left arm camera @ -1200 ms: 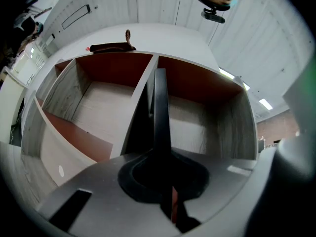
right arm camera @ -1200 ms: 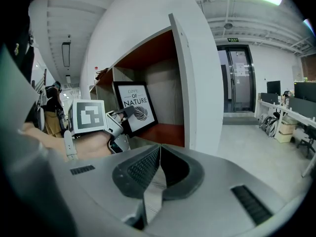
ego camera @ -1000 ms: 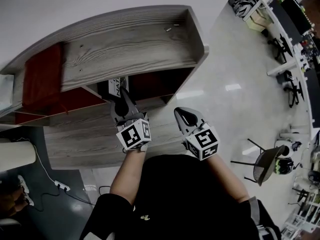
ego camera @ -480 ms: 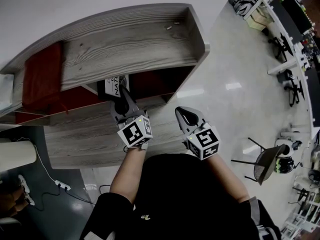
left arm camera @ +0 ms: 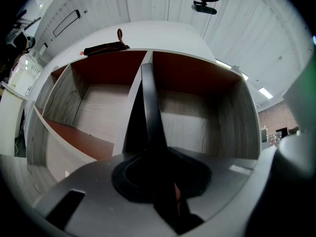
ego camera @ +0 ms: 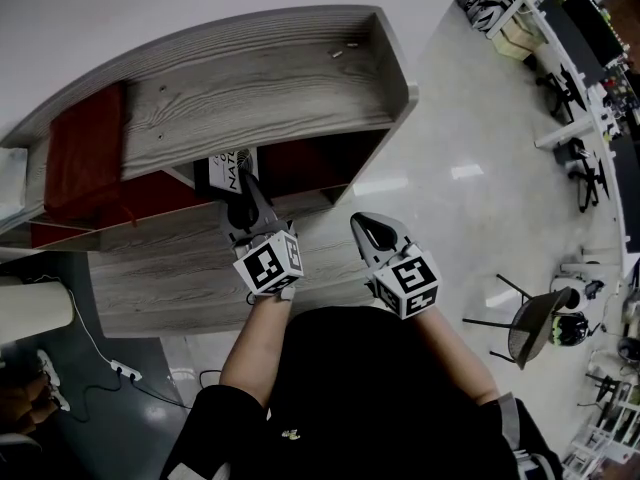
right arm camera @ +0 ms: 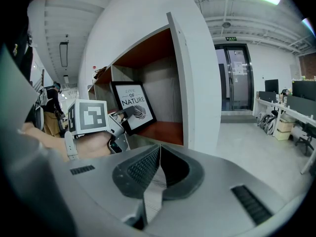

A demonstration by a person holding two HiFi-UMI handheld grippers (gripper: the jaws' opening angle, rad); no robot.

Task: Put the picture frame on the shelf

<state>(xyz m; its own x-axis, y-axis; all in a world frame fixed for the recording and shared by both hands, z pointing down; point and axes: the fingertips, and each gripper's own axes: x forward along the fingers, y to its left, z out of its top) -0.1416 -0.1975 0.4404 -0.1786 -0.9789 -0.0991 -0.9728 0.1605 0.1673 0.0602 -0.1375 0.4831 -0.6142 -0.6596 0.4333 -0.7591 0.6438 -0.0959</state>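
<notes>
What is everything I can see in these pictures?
shelf unit: one, grey wood with red-brown insides, by the wall.
picture frame: one, black with white print, standing in a compartment near the shelf's end.
dark red cloth: one, on the shelf's top.
small fittings: two, pale, on the shelf's top.
power strip: one, white, on the floor.
office chair: one, dark, floor at right.
desks: a row, far right.
left gripper: one, grey, jaws just been opening, frame's edge between them.
right gripper: one, grey, jaws together, empty.

an open office: long desks [ego camera: 572, 30], a swivel chair [ego camera: 533, 330], glass doors [right arm camera: 236, 78].
</notes>
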